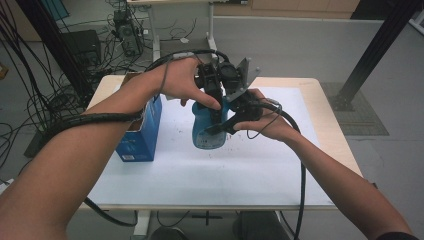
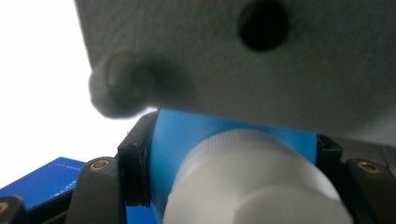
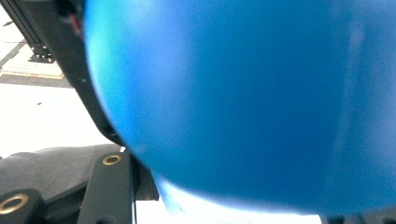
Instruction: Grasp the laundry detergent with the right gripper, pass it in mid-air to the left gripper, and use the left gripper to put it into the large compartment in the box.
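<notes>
1. Step in hand: both grippers hold a blue bottle [image 1: 209, 131] above the middle of the table [image 1: 320, 125], over its white sheet [image 1: 210, 175]. This looks like a cap-opening or hand-over step; I cannot tell which.
2. Left gripper [image 1: 212, 87]: comes down on the top of the bottle. In the left gripper view its jaws sit on either side of the blue neck [image 2: 187, 135] just behind the white cap [image 2: 252, 182], clamped on it.
3. Right gripper [image 1: 227, 122]: jaws pressed around the bottle's body from the side, closed on it as far as I can judge.
4. Next move, as a judgement: one gripper must brace the body while the other turns or lifts at the cap.
5. Bottle: bright blue, smooth, rounded body, ribbed white screw cap, paler band near the base.
6. Nearby: a blue carton [image 1: 142, 135] stands just left of the bottle, apart from it.
</notes>
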Demonstrator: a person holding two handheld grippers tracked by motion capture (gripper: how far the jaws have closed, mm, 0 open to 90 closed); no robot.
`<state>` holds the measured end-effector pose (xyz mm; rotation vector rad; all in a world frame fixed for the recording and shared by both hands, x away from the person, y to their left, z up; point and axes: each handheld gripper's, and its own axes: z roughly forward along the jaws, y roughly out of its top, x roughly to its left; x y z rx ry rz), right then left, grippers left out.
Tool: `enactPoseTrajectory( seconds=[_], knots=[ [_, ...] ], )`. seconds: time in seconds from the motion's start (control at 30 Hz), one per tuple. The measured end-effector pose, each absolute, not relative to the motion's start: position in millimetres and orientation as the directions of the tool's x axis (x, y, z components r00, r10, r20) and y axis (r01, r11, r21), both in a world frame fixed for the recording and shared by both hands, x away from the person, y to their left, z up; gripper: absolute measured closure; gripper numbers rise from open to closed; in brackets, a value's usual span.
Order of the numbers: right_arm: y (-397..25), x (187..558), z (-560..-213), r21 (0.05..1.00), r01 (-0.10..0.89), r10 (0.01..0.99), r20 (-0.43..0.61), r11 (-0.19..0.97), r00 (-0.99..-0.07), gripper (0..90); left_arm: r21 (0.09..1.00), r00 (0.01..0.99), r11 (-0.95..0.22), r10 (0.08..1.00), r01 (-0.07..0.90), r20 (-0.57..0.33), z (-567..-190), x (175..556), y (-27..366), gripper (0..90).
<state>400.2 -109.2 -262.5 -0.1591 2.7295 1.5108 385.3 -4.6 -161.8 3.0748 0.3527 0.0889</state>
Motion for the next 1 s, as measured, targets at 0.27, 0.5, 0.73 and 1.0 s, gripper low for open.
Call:
enactPoseTrajectory(
  seconds=[0.27, 0.5, 0.73, 1.0],
  knots=[
    [-108.4, 401.1, -263.4, 0.849, -0.091, -0.081, -0.057, 0.52, -0.995, 42.8, 0.053, 0.972, -0.972, 0.232, 0.229, 0.049, -161.7, 386.2, -3.4, 36.4],
    [-107.4, 401.1, -264.1, 0.85, -0.091, -0.082, -0.057, 0.519, -0.995, 42.6, 0.052, 0.971, -0.971, 0.234, 0.231, 0.048, -162.4, 386.0, -2.1, 36.4],
    [-105.7, 400.7, -264.6, 0.85, -0.095, -0.081, -0.062, 0.518, -0.995, 42.5, 0.045, 0.97, -0.97, 0.239, 0.237, 0.047, -162.9, 385.2, -0.4, 36.5],
    [-105.1, 400.8, -265.5, 0.85, -0.096, -0.085, -0.06, 0.518, -0.995, 42.2, 0.046, 0.969, -0.969, 0.243, 0.241, 0.042, -163.6, 385.4, 0.2, 36.5]
  ],
)
